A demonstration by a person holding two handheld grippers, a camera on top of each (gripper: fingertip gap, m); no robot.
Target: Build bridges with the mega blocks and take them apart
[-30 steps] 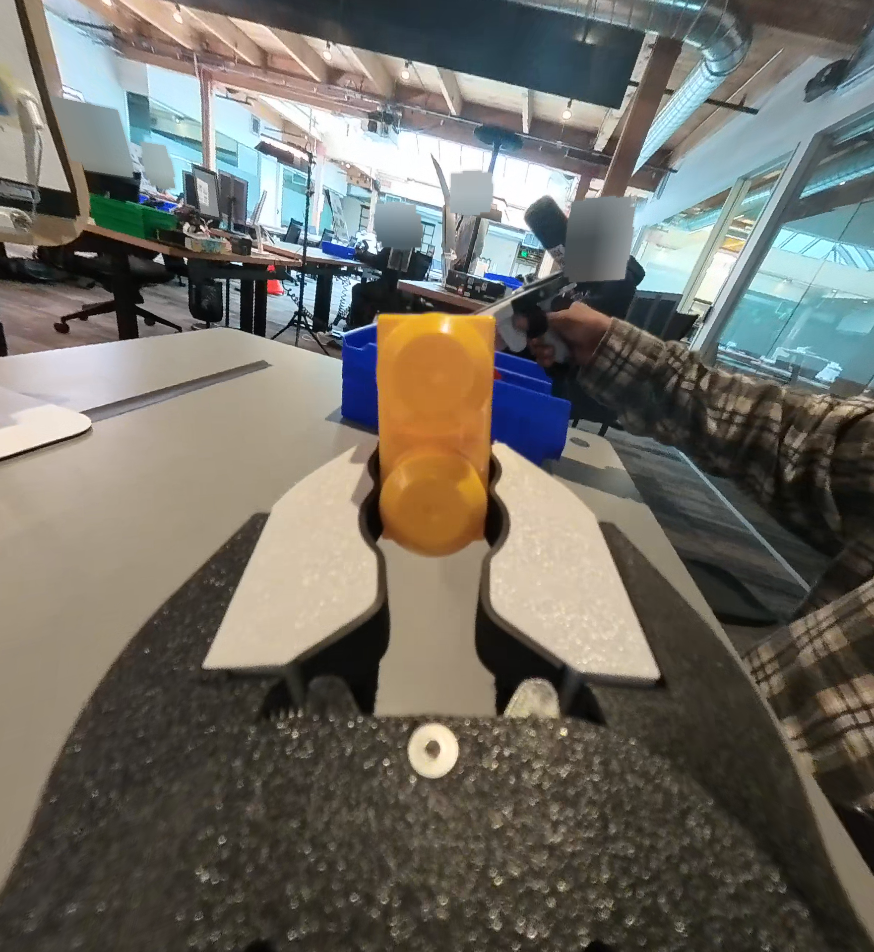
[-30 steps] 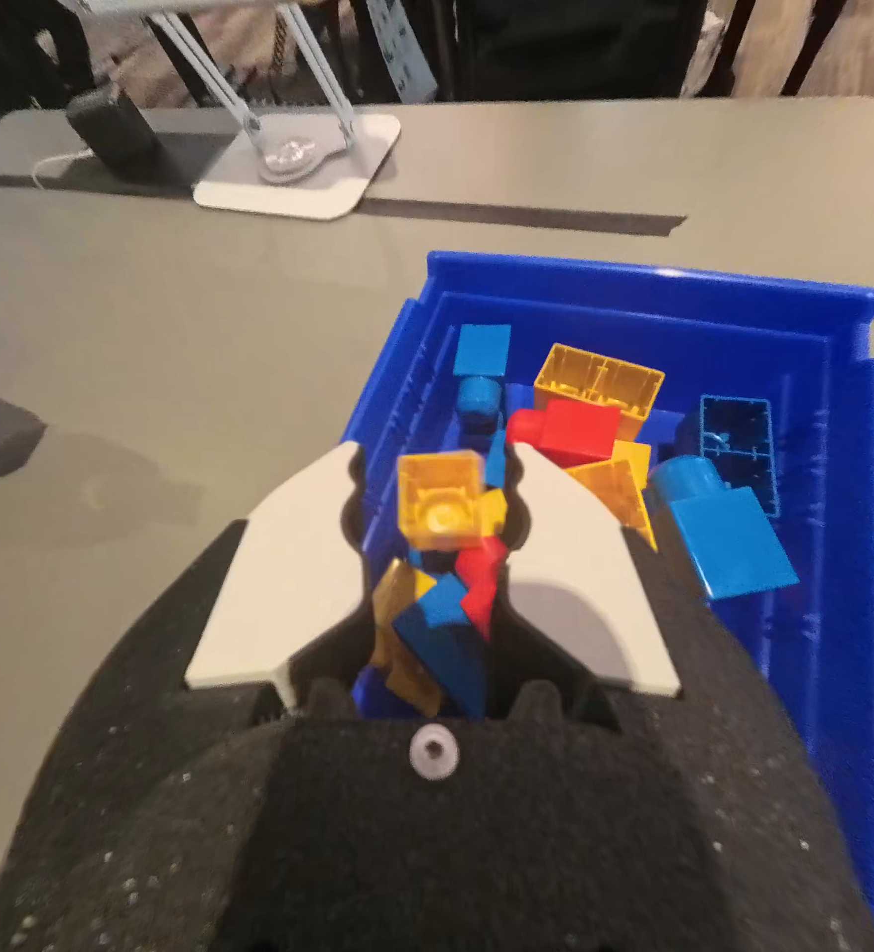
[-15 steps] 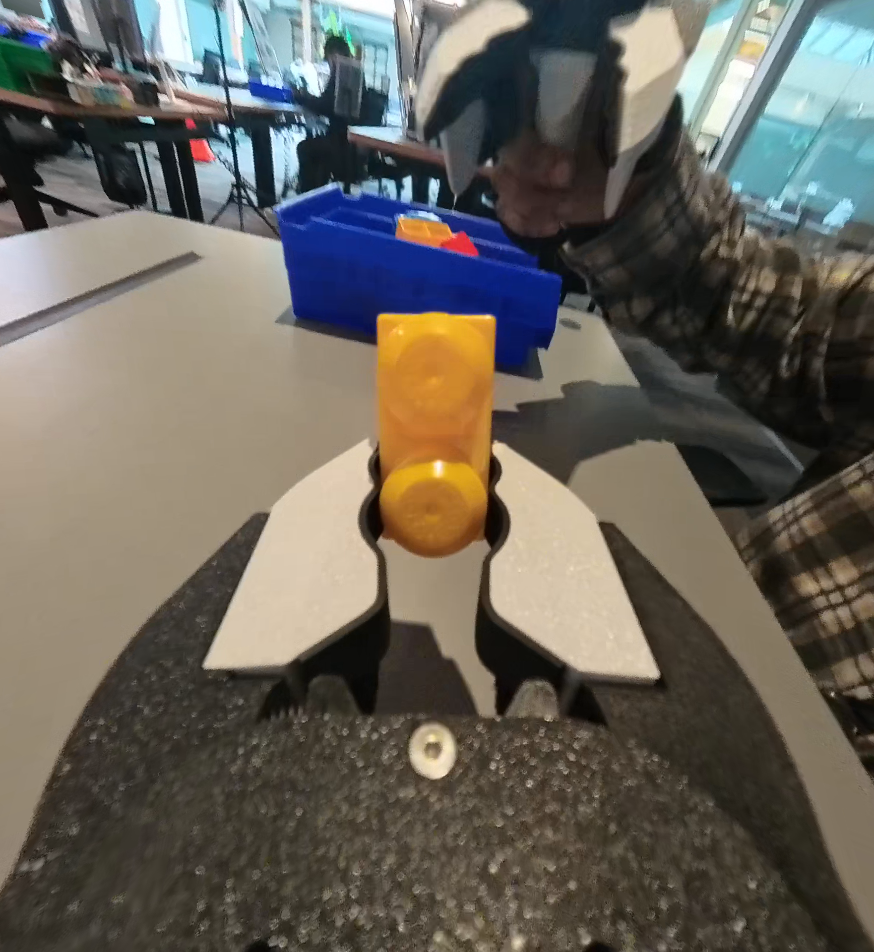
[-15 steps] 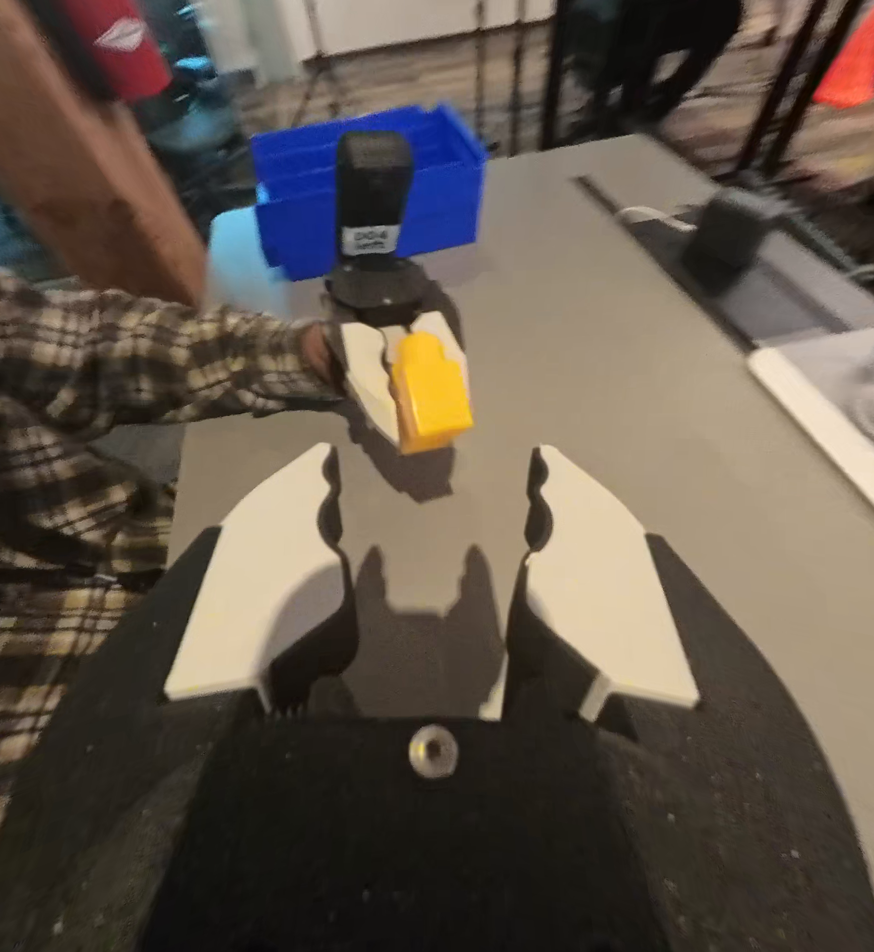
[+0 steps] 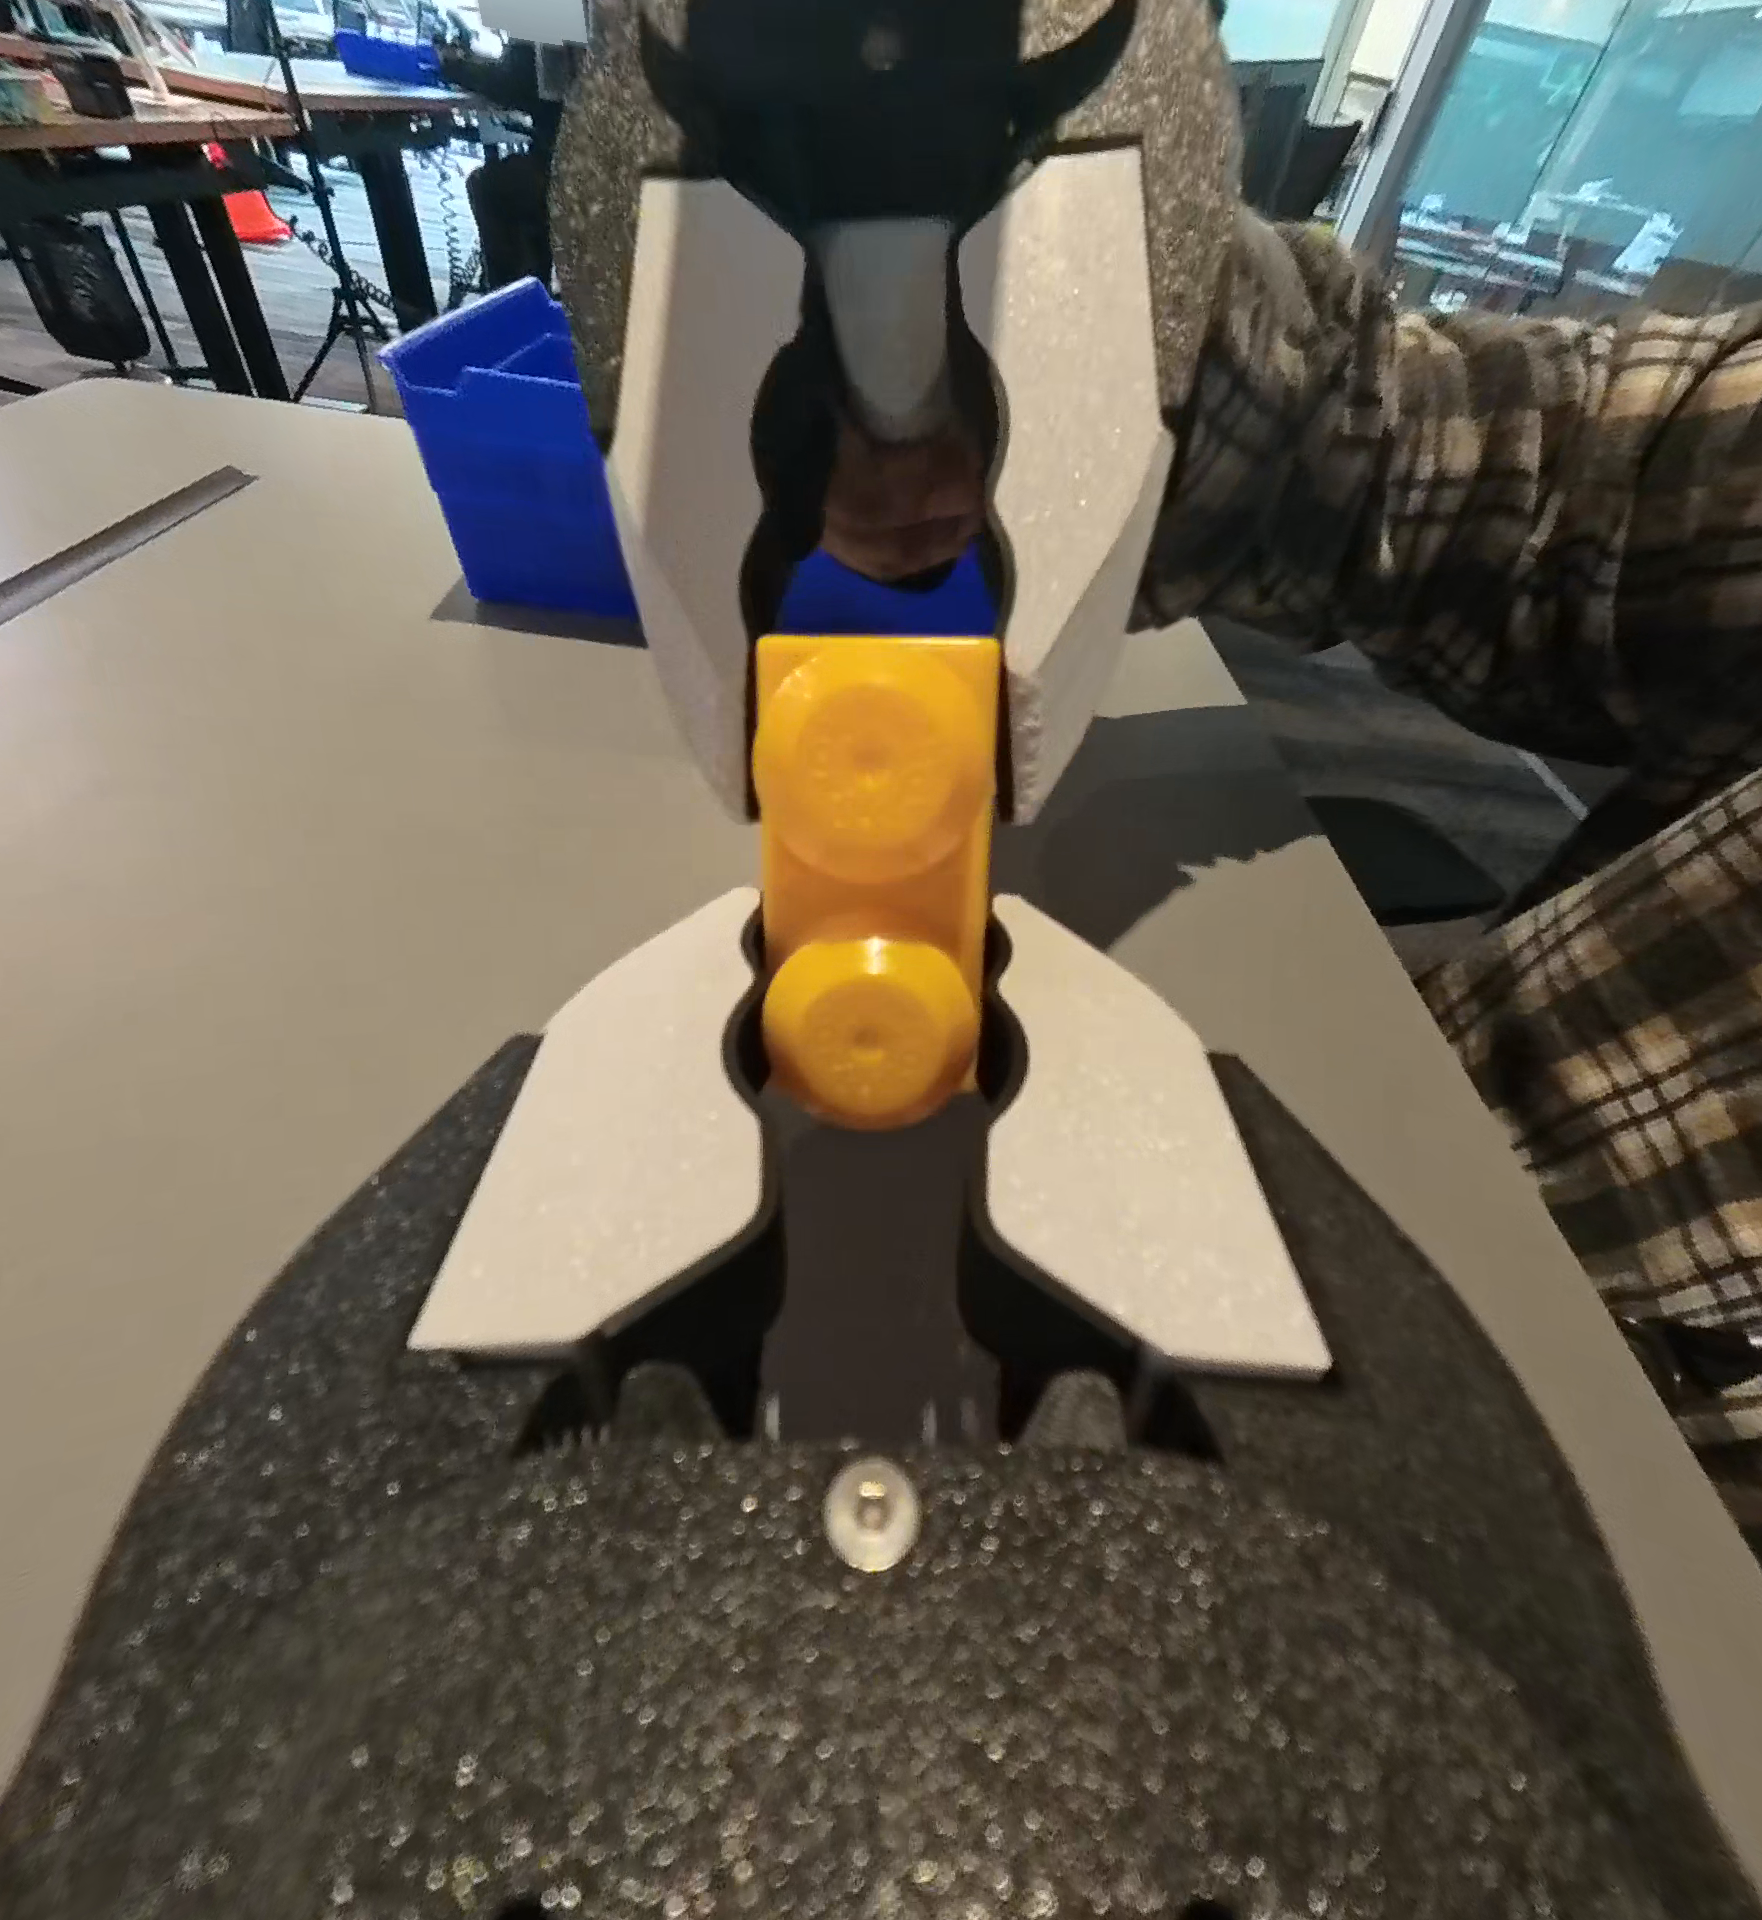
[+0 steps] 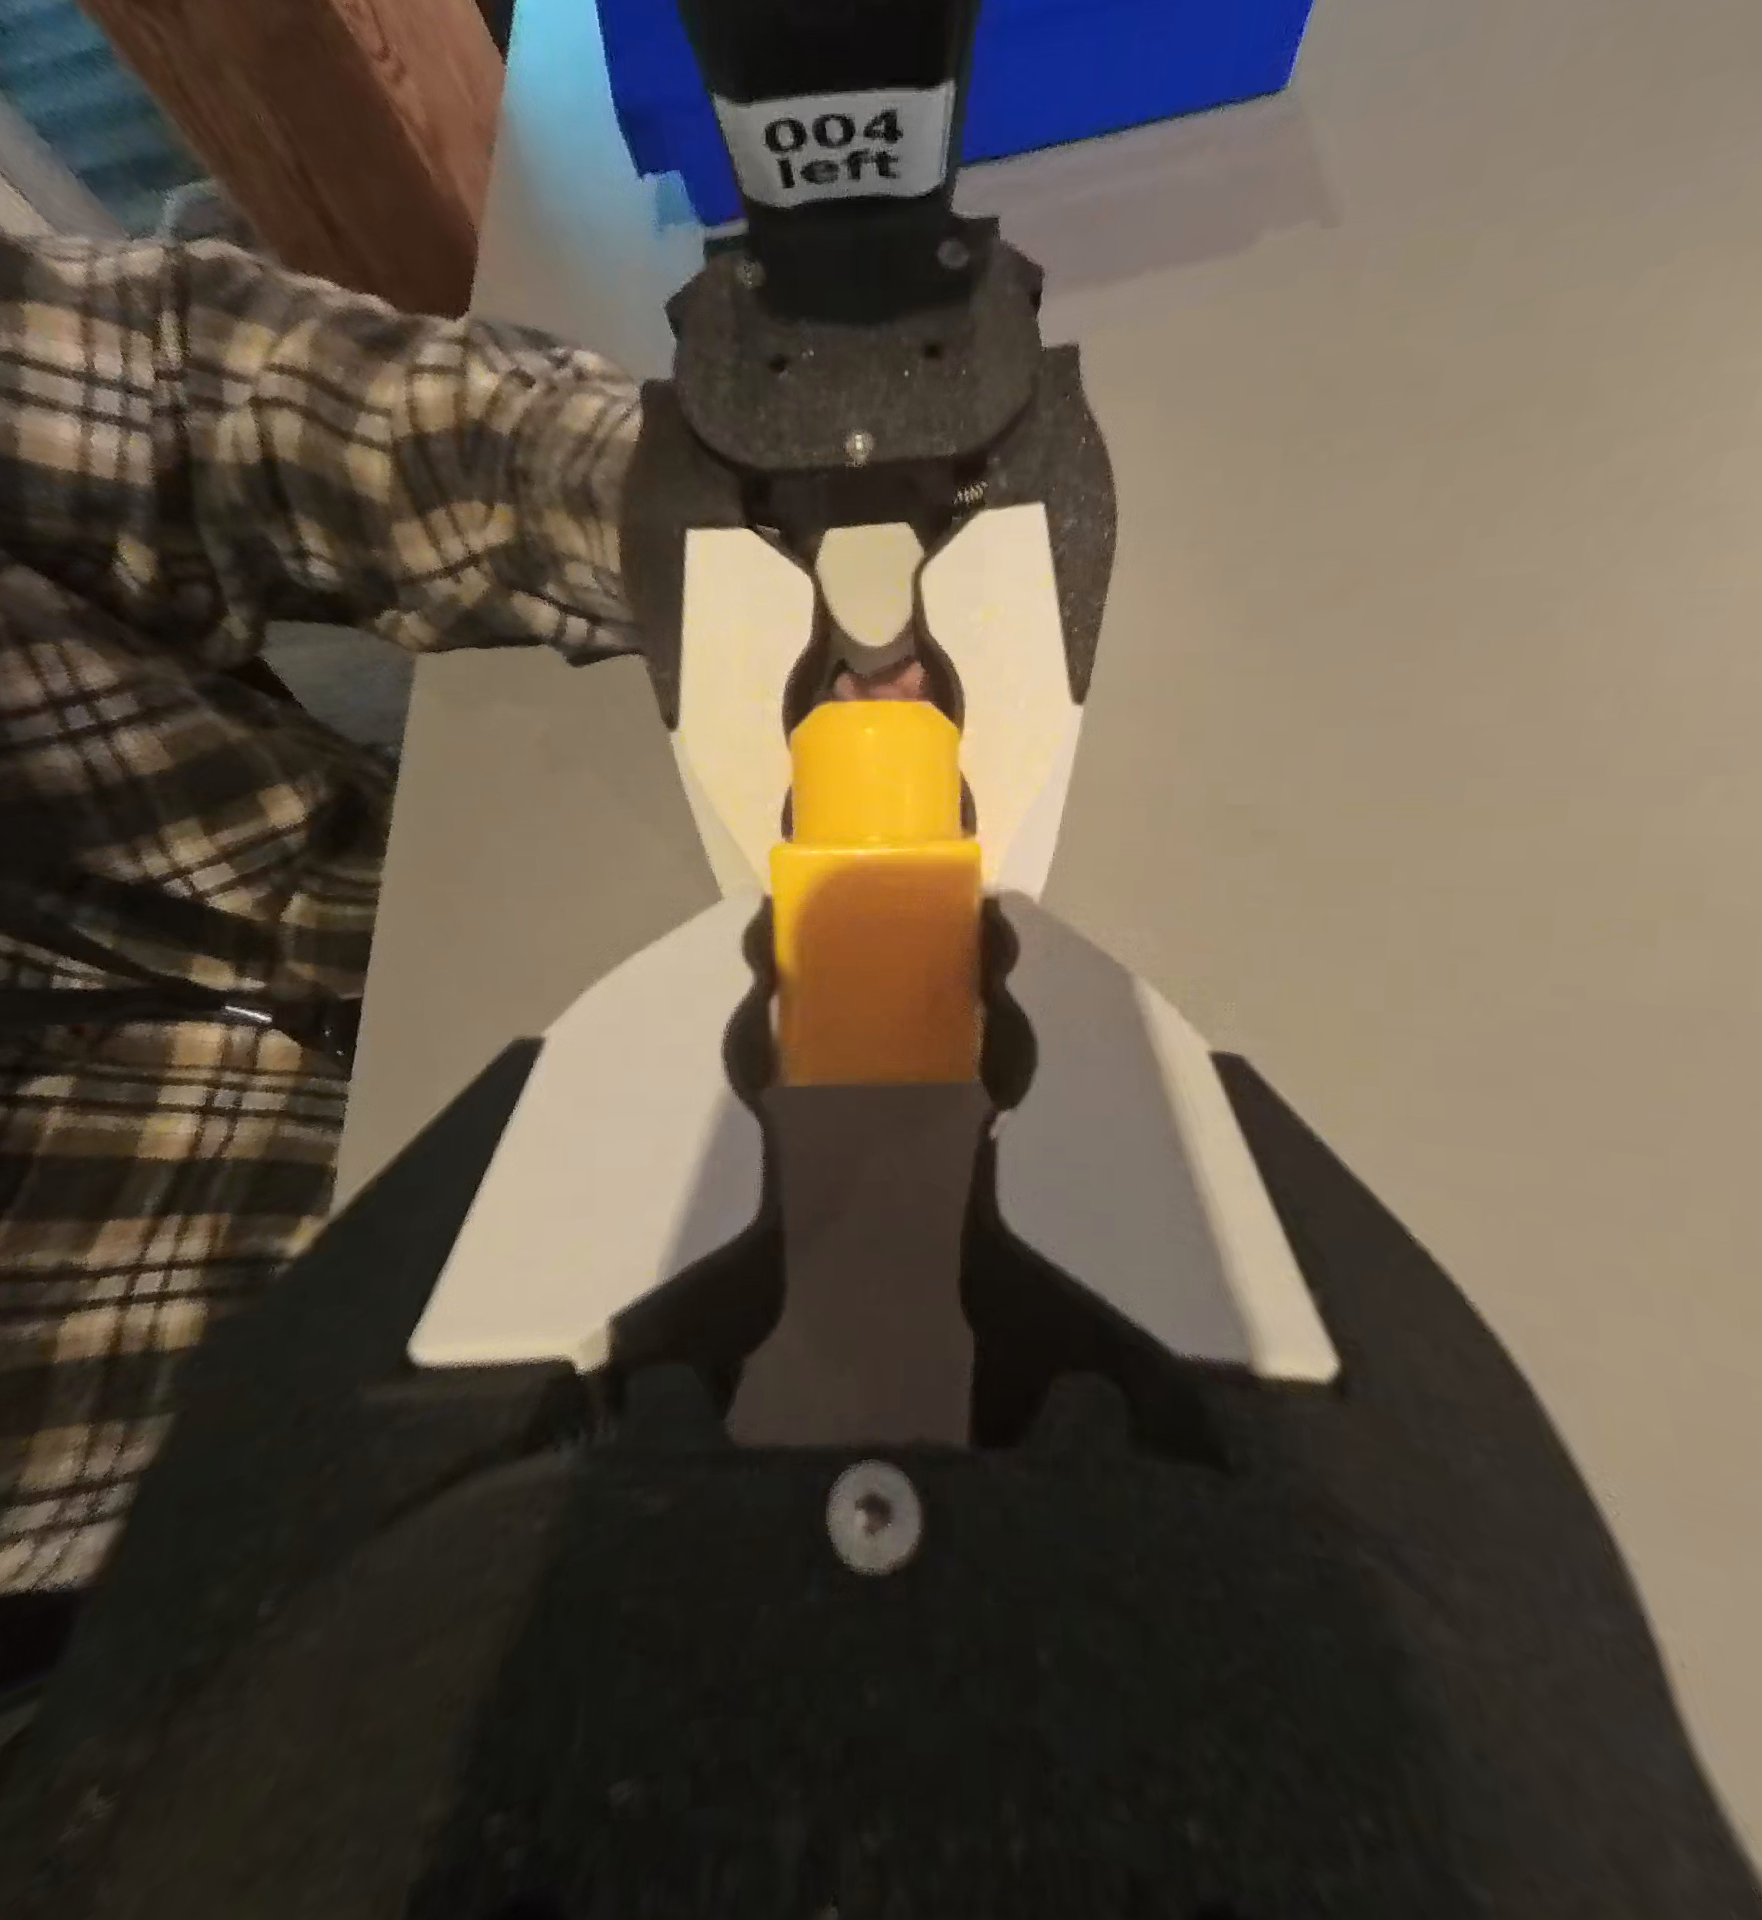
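Note:
A yellow two-stud mega block is held between both grippers above the grey table. My left gripper is shut on its near end, around one stud. My right gripper comes in from the opposite side and its fingers clamp the block's far end. In the right wrist view my right gripper is shut on the block's body, and the left gripper faces it, holding the stud end. The two grippers point tip to tip.
A blue bin stands on the table behind the right gripper and also shows in the right wrist view. A person's plaid sleeves reach in from the right table edge. Desks and chairs stand beyond the table. Only a small space, under 4 cm, lies between the two pairs of fingers.
My right gripper left the blue bin empty, swung round to face the left gripper, and closed on the free end of the yellow block. The left gripper kept hold of the block.

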